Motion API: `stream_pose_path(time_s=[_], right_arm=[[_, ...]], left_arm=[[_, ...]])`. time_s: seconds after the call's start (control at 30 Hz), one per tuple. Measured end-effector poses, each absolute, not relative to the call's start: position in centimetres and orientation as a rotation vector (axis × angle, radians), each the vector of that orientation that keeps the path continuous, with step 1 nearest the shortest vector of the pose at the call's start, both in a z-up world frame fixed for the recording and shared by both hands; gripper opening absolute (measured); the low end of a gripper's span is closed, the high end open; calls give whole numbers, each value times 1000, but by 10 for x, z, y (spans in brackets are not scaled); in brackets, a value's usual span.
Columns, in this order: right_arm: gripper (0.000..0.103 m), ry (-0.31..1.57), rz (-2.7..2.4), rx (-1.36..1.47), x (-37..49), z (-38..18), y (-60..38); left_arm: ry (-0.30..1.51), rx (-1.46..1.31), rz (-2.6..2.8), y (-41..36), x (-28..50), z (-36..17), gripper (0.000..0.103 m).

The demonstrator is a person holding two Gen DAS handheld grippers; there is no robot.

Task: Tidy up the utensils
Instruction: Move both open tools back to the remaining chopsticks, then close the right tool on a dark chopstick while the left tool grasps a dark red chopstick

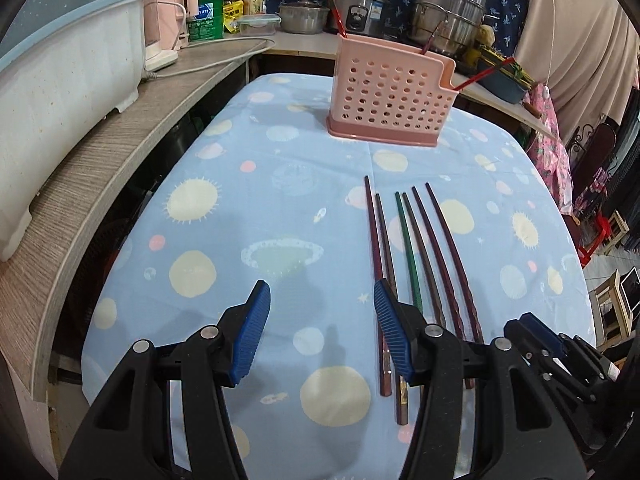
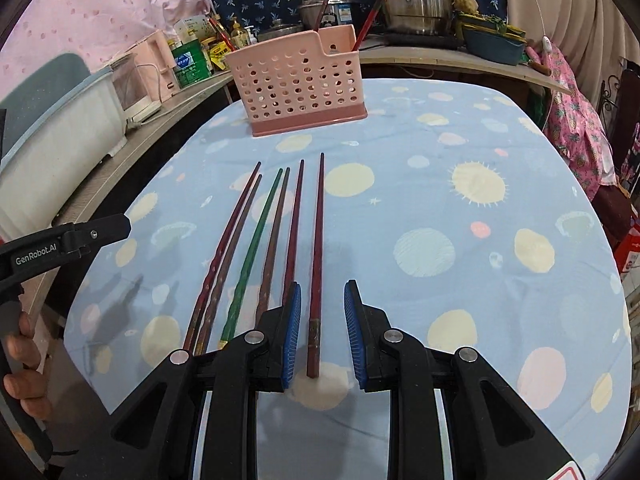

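Note:
Several chopsticks [image 1: 424, 248] lie side by side on the blue planet-print tablecloth [image 1: 224, 216], one of them green [image 2: 256, 240], the others dark red or brown. Behind them stands a pink perforated holder [image 1: 388, 96] with two red chopsticks [image 1: 334, 8] leaning in it. My left gripper [image 1: 320, 292] is open and empty, and its right finger [image 1: 392, 332] hangs over the leftmost chopsticks. My right gripper [image 2: 323, 286] is open, narrowly. The thick end of the rightmost chopstick [image 2: 318, 240] lies between its blue pads [image 2: 291, 332], untouched by them.
A white and blue tub [image 1: 60, 92] sits on a wooden shelf [image 1: 92, 184] along the left. Pots [image 1: 444, 8], bottles and boxes crowd the counter behind the holder. The table's edge drops off at the right, with stools [image 1: 608, 308] beyond. A person's hand [image 2: 24, 344] holds the left gripper's handle.

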State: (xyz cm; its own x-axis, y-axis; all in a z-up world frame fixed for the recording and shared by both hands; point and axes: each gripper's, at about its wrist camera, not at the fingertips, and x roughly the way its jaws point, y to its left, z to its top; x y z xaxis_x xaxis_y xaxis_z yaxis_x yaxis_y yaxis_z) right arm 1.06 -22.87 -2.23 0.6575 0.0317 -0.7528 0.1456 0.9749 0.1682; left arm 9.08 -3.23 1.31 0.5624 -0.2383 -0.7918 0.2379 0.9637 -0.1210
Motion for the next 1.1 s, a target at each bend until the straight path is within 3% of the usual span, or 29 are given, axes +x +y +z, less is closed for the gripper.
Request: stream_pose_path(time_s=[0.23, 0.37, 0.6, 1.1], right_arm=[[22, 885, -55, 199, 10, -37, -218], [13, 901, -52, 194, 12, -43, -217], [8, 924, -53, 189, 11, -54, -215], [7, 915, -70, 182, 5, -54, -220]], left_arm=[[963, 11, -280, -32, 84, 2, 52], [971, 19, -277, -31, 80, -2, 58], [985, 33, -286, -34, 76, -10, 61], [1015, 65, -312, -45, 71, -27, 61]])
